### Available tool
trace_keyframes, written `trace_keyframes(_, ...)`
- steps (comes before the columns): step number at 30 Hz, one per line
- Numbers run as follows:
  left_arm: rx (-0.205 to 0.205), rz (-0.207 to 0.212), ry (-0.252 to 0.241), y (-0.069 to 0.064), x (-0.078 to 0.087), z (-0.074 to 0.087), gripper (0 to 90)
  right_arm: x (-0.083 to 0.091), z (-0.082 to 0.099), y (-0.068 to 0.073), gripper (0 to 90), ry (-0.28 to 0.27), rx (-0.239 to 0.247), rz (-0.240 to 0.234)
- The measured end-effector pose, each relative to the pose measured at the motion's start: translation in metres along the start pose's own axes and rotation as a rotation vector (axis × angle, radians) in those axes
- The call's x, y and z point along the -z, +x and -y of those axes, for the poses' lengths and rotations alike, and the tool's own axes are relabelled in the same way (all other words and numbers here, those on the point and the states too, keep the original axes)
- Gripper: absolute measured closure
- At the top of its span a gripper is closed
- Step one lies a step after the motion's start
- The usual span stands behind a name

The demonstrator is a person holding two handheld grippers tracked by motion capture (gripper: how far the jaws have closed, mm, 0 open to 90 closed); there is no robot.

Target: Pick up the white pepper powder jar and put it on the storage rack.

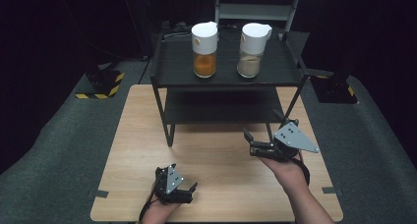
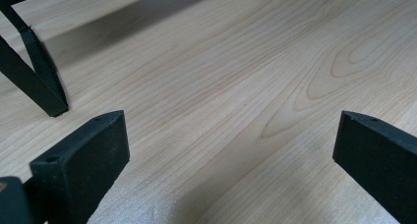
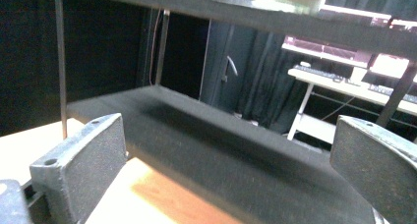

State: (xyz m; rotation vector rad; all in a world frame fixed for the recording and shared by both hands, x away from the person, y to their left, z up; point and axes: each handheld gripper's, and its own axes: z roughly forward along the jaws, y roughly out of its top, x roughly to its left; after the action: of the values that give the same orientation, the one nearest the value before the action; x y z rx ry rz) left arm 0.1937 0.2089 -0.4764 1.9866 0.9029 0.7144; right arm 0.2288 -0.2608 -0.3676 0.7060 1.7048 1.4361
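Left gripper (image 1: 189,188) is sitting low at the near edge of the desk (image 1: 216,150), jaws spread wide, holding nothing. Right gripper (image 1: 259,130) is hovering near the rack's right front leg, jaws also wide apart and empty, aiming at the black two-tier rack (image 1: 226,74).

High view is giving the full layout: two jars standing upright on the top shelf, long axes vertical, white caps up. Jar with orange powder (image 1: 204,49) is on the left, jar with beige powder (image 1: 253,49) on the right, close together but not touching, both well apart from the two grippers. Each cap's spout lip is pointing right.

Left gripper view is showing bare light wood grain between its jaws plus one rack leg (image 2: 39,76) at upper left. Right gripper view is looking along the lower shelf (image 3: 206,135) from desk level, the top shelf's underside overhead; jar bottoms barely visible at the top edge, blurred.

Surface: pale wooden desk on dark grey carpet (image 1: 59,135). Room is dark, black curtains behind; yellow-black striped stand bases (image 1: 101,84) are sitting on the floor at either side.
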Motion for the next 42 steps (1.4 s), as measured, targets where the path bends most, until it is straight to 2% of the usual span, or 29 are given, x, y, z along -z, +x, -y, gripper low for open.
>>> trace_keyframes(10,-0.005,-0.002,0.002,-0.001,0.000,0.000,0.7,0.010,0.031,0.012,0.0,0.067,0.043,-0.006)
trace_keyframes(15,-0.009,-0.003,0.003,-0.002,0.000,-0.001,0.7,0.015,0.049,0.016,0.0,0.104,0.033,-0.008)
trace_keyframes(18,-0.010,-0.003,0.004,-0.002,0.000,-0.001,0.7,0.019,0.064,0.018,0.0,0.139,0.044,-0.007)
trace_keyframes(19,-0.009,-0.003,0.004,-0.002,0.000,-0.001,0.7,0.019,0.064,0.018,0.0,0.139,0.044,-0.007)
trace_keyframes(20,-0.009,-0.003,0.004,-0.001,0.000,-0.001,0.7,0.020,0.072,0.018,0.0,0.165,0.050,-0.008)
trace_keyframes(28,-0.011,-0.004,0.006,-0.002,-0.001,-0.001,0.7,0.025,0.097,0.019,0.0,0.245,0.038,0.003)
trace_keyframes(42,-0.014,-0.007,0.008,-0.002,-0.001,-0.002,0.7,0.034,0.123,0.018,0.0,0.346,0.034,0.030)
